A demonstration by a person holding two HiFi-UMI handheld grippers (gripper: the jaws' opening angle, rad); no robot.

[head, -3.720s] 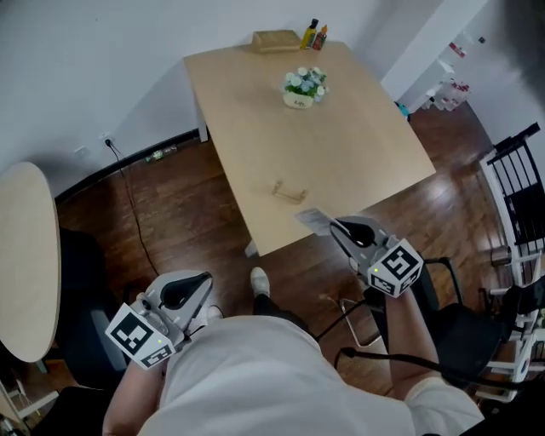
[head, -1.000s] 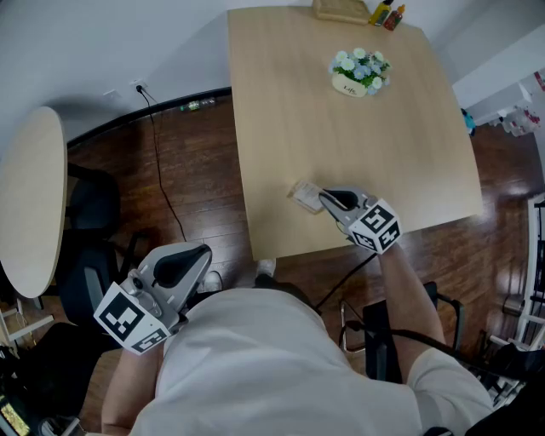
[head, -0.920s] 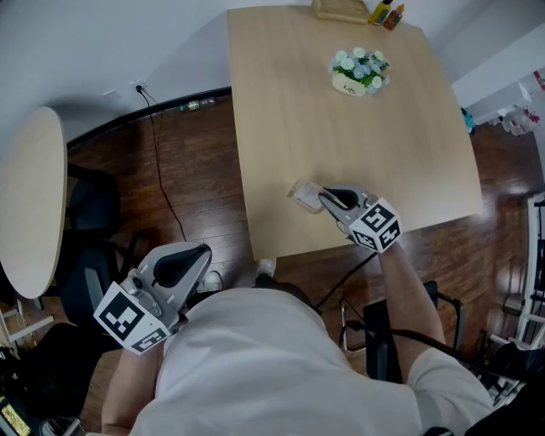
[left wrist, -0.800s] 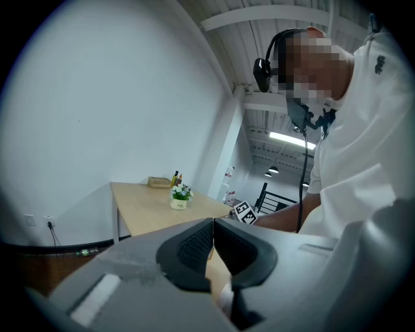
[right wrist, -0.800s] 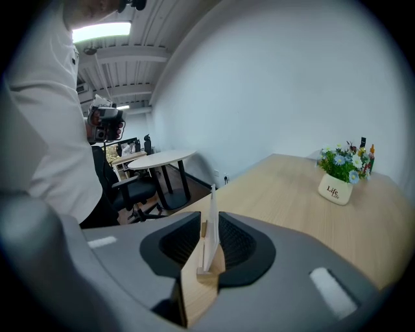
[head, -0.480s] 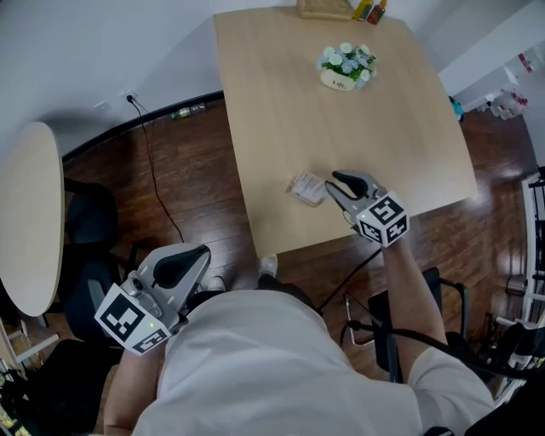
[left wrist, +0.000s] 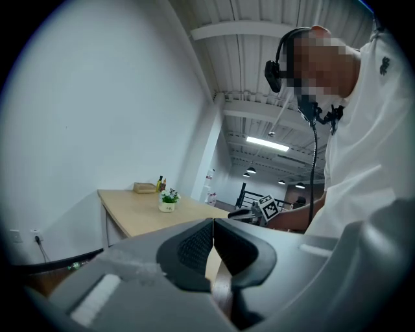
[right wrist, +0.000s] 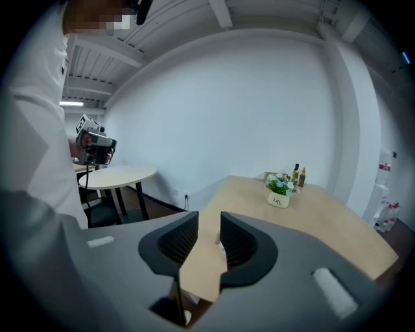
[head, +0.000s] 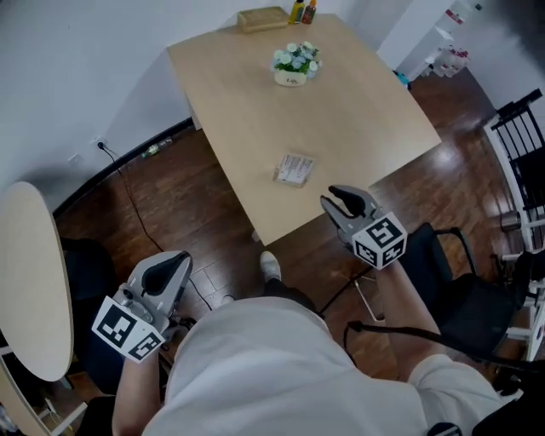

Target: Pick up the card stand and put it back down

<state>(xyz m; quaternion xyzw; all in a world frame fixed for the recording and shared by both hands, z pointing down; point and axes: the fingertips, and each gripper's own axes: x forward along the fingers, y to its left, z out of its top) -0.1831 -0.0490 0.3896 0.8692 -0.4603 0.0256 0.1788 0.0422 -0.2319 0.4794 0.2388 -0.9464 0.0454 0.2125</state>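
1. The floor (head: 196,196) is dark, glossy wood planks. It lies open to the left of the table, crossed only by a thin black cable (head: 128,174) that runs from the white wall.
2. The table (head: 341,102) is a pale, smooth wood-grain rectangle with square edges, and most of its top is bare.
3. A second table (head: 25,272), rounded and of the same pale wood, stands well apart at the left.
4. A black chair (head: 443,281) stands just off the near right edge of the table, beside the right arm.
5. The right claw (head: 334,196), grey plastic with ribbed black pads, hovers over the table's near edge. Its jaws have just been opening and now stand apart with nothing between them.
6. The left claw (head: 177,262) hangs low over the floor, well clear of the table, its pads pressed together on nothing.
7. A small white pot of pale flowers (head: 295,64) sits near the far end.
8. A flat wooden box (head: 262,18) lies at the far edge, with two little bottles (head: 302,11) just beside it.
9. The card stand (head: 295,169), a small pale rectangle, rests on the table near its front edge, ahead of the right claw and apart from it.
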